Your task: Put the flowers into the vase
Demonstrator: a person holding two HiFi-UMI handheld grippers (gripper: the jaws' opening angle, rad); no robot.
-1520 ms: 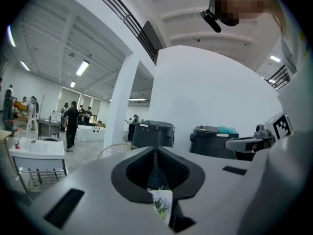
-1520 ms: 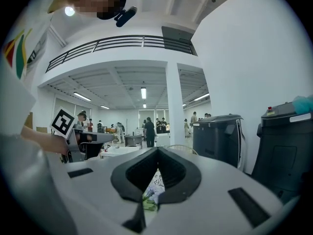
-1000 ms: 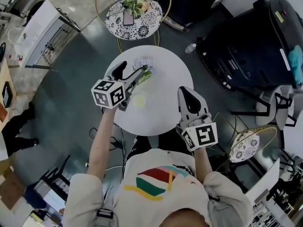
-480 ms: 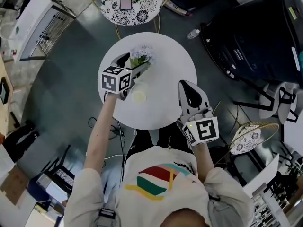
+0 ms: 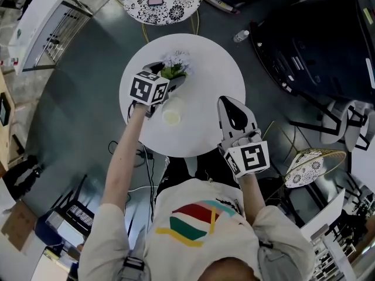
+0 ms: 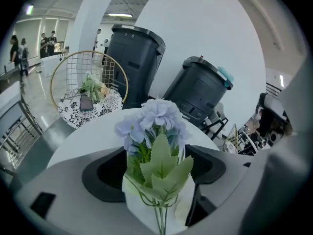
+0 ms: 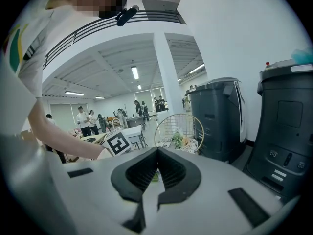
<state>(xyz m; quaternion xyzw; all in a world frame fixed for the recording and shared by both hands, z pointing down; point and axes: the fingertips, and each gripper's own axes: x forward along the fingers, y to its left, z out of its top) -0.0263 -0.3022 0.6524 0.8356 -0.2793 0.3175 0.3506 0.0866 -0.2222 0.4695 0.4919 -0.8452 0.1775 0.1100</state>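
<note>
Holding L tongs (image 6: 159, 173) released, jaws just been opening, flowers (image 6: 154, 126) standing between them, blocking mid-view; stem ends getting cut off. Seeing pale vase (image 5: 171, 117) just beside L tongs on desk (image 5: 211, 81). Holding R tongs (image 7: 156, 153) clenched, empty. Facing dark bins (image 6: 134, 58) beyond.

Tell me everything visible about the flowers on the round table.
The flowers are one small bunch: a pale lilac-blue head of clustered petals above serrated green leaves and thin green stems, perhaps artificial. It stands upright toward the far side of the white round table, stems running down against a white shape I cannot identify. The left tongs flank it, the bunch between jaws that stand wide apart and have just been opening; whether they touch it is unclear.
</note>
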